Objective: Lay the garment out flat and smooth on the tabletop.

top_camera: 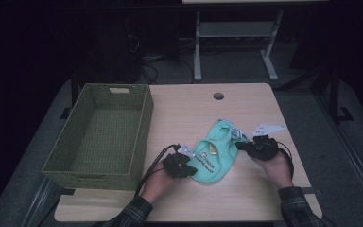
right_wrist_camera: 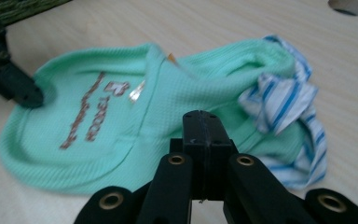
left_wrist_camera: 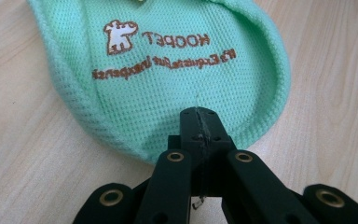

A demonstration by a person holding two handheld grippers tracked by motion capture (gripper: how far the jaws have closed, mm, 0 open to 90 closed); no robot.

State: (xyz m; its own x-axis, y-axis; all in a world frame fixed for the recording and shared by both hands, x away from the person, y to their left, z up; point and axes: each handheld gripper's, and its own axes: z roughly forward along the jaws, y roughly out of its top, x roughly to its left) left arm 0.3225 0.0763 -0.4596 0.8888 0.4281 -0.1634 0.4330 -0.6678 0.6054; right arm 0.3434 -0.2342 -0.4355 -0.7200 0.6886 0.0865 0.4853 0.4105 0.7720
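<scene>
Pale wood tabletop (top_camera: pixel 246 194) runs out ahead of me under dim light, with my plaid sleeves coming in at the near edge. Nearest, at about seven o'clock from the middle of the table, my left gripper (top_camera: pixel 187 163) sits with its jaws pressed together; in the left gripper view (left_wrist_camera: pixel 199 122) the tips are pinched on the mint-green mesh, a small crease of fabric caught between them just inside the rolled hem. At about five o'clock my right gripper (top_camera: pixel 244 147) is likewise clamped tight, and in the right gripper view (right_wrist_camera: pixel 204 127) its tips lie over the green cloth, though I cannot tell from there whether any fabric is actually between them. Between the two tools lies the small green pet shirt (top_camera: pixel 212 151), flat on the wood a little right of centre, its brown printed lettering and small animal logo (left_wrist_camera: pixel 120 36) facing up. At its far end, toward one o'clock, a blue-and-white striped collar (right_wrist_camera: pixel 284 100) is bunched up and folded over on itself. To my left, at nine to ten o'clock, the olive woven basket (top_camera: pixel 144 127) stands along the table's left side, well apart from the shirt. Farther out, near twelve o'clock, a round cable hole (top_camera: pixel 218 96) pierces the tabletop. Beyond the far edge stands a white desk frame (top_camera: pixel 197 52) on the dark floor.
</scene>
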